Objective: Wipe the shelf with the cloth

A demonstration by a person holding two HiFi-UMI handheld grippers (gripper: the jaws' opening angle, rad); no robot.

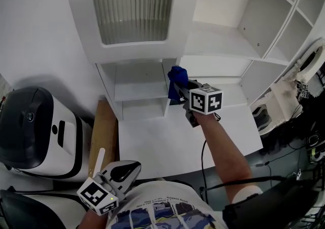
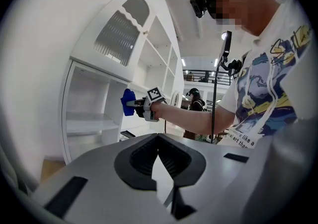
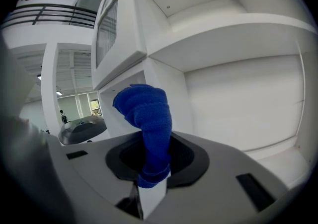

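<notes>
1. Cloth (image 1: 177,76): blue and bunched, held in the air. It sits below and just right of the ribbed door (image 1: 132,4), in front of the upright divider (image 1: 167,88) under that door's right edge. No view settles whether it touches the divider.
2. Right tool (image 1: 179,91): jaws clamped on the lower end of the cloth. The loose bulk stands up out of the jaws, seen plainly in the right gripper view (image 3: 146,118).
3. Left tool (image 1: 124,172): jaws drawn together with nothing between them. It is held far below the ribbed door, against the person's torso, and takes no part.
4. Lower shelf (image 1: 139,91): a white board in the open compartment directly under the ribbed door. The cloth is beside it, not on it.
5. Step in hand (judged): the approach. The cloth is gripped and brought up to the unit, and the wipe proper has not begun.
6. Next move (judged): carry the bunch onto a shelf board and press it flat enough to bear on the surface. Then sweep side to side, keeping the clamp firm.
7. Pose: the right forearm (image 1: 223,146) reaches forward from the body over the white bench (image 1: 167,141) below the ribbed door. Its marker cube (image 1: 205,100) faces up and the tool points into the unit. The left arm is tucked low.
</notes>
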